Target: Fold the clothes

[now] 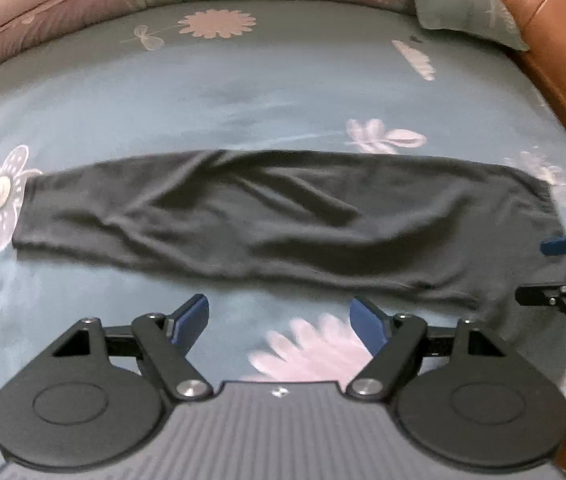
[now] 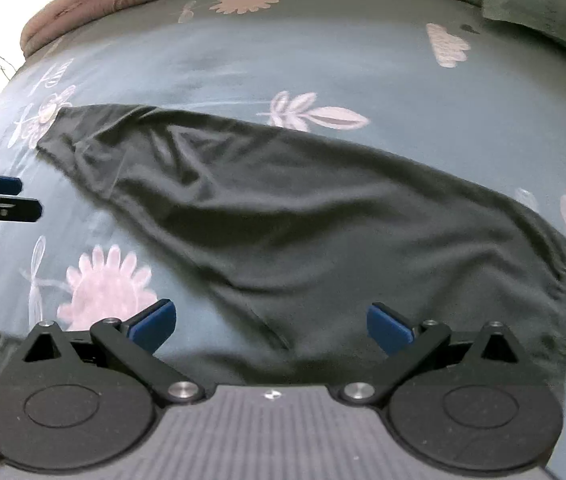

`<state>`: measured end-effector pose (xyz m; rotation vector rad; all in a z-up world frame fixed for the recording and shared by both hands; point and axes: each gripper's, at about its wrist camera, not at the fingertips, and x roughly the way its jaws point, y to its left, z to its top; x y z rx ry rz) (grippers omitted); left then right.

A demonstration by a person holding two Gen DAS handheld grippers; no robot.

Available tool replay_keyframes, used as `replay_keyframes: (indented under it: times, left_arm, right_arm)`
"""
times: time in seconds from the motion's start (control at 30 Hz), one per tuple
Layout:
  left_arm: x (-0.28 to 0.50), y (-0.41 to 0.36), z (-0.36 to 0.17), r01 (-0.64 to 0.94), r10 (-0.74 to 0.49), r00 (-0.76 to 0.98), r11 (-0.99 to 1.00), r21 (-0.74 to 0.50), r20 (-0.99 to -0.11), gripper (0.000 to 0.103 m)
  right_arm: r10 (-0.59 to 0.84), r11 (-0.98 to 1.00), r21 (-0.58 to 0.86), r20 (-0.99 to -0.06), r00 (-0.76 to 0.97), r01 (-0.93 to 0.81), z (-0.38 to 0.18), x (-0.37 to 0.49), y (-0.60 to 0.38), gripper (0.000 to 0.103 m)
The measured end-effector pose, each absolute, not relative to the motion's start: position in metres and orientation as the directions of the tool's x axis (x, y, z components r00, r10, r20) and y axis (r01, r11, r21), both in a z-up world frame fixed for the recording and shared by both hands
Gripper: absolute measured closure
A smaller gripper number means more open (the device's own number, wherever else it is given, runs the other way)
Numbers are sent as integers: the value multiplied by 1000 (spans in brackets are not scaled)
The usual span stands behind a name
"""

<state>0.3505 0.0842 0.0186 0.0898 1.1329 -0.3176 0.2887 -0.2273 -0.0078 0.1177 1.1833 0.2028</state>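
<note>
Floral blue bedding [image 1: 243,92] is spread beneath one dark garment [image 1: 283,216], laid flat, long and creased. Two tools are seen: the left tool [image 1: 279,322] and right tool [image 2: 271,326] are held spread apart, nothing gripped.

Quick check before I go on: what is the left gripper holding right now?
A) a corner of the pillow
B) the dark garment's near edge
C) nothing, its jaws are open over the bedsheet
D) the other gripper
C: the left gripper has its blue pads spread apart with only the flowered bedsheet between them; the dark garment lies flat just beyond its fingertips, untouched.
</note>
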Motion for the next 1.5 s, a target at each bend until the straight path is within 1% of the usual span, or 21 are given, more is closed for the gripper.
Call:
replay_keyframes:
  times: [0.17,0.3,0.37,0.47,0.53,0.57,0.6,0.67,0.73,0.8,0.87,0.97,1.0,1.07,1.1,1.17,1.2,1.3,1.37,1.43,1.5]
  left_arm:
    - [396,125,-16,292,-189,457,955,-54,-869,25]
    - [425,149,-37,305,-198,512,951,-38,-836,25]
    - [436,159,-49,312,-209,525,949,-42,-825,25]
    - [441,172,-68,303,-223,515,951,-67,-828,25]
    - [437,184,-79,298,-249,507,949,-103,-825,25]
    - [433,188,-80,301,-260,512,947,-113,-818,25]
    - [428,191,-80,299,-265,512,947,-120,-817,25]
    - [421,194,-76,294,-255,498,949,-115,-829,24]
    - [414,196,-71,290,-241,482,951,-106,-843,24]
    - [409,195,-63,288,-221,477,954,-86,-851,26]
    - [411,186,-48,308,-237,530,949,-76,-814,26]
    - [427,162,-39,388,-366,539,907,-162,-759,25]
    - [432,152,-41,415,-397,523,891,-181,-754,25]
    - [440,131,-50,467,-443,475,859,-209,-760,25]
    - [439,128,-57,465,-445,447,857,-223,-776,24]
    - [432,128,-76,429,-426,388,868,-249,-817,26]
    - [427,131,-78,416,-428,373,870,-264,-823,23]
    - [415,141,-70,385,-448,346,869,-311,-824,23]
    - [428,138,-59,403,-473,360,856,-323,-805,23]
    - [442,133,-49,429,-502,384,840,-332,-775,23]
    - [460,118,-46,468,-532,388,817,-336,-753,23]
  right_arm:
    - [277,960,237,-883,378,-149,-41,315,-172,0]
    - [274,957,196,-855,440,-215,-54,328,-122,0]
    - [260,957,156,-833,487,-245,-58,337,-102,0]
    - [278,953,168,-819,502,-253,-72,351,-83,0]
    - [280,954,192,-843,458,-229,-88,357,-78,0]
    - [277,957,204,-856,438,-207,-95,357,-77,0]
    - [277,958,203,-843,461,-204,-94,351,-77,0]
    - [289,956,230,-848,444,-183,-93,339,-78,0]
    - [291,955,234,-858,423,-182,-90,331,-79,0]
    - [286,954,212,-848,446,-210,-81,336,-77,0]
    - [282,953,188,-837,468,-238,-72,340,-75,0]
    - [289,938,133,-812,507,-321,-74,365,-60,0]
    - [290,936,130,-812,507,-327,-79,374,-55,0]
    - [291,937,154,-842,455,-314,-94,386,-49,0]
    - [290,940,161,-841,456,-301,-96,383,-49,0]
    - [333,936,239,-838,433,-257,-95,368,-57,0]
    - [354,932,278,-838,416,-235,-94,360,-61,0]
    - [385,917,309,-852,356,-252,-89,347,-67,0]
    - [384,915,298,-849,363,-272,-81,351,-72,0]
    - [341,930,224,-824,453,-293,-71,356,-80,0]
    - [276,948,147,-821,500,-282,-73,370,-85,0]
